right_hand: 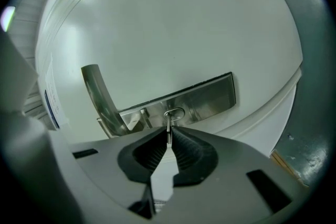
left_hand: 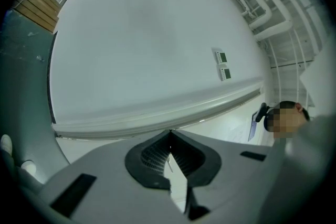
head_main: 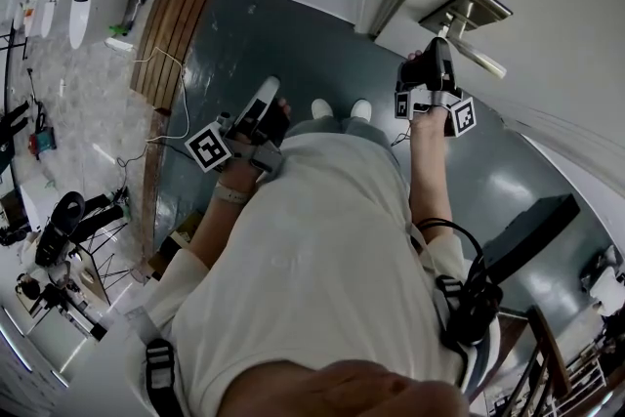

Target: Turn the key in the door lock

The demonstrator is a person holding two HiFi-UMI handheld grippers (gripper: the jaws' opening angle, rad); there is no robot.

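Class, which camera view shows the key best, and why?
The right gripper view: the key stands edge-on between the right gripper's shut jaws, at the lock plate. In the head view that gripper hides it; the left gripper view shows none of it.

Head overhead, right view near door (right_hand: 157,23)

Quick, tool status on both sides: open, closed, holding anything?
Left tool: closed, holding nothing.
Right tool: closed on the key, which sits in the door lock.
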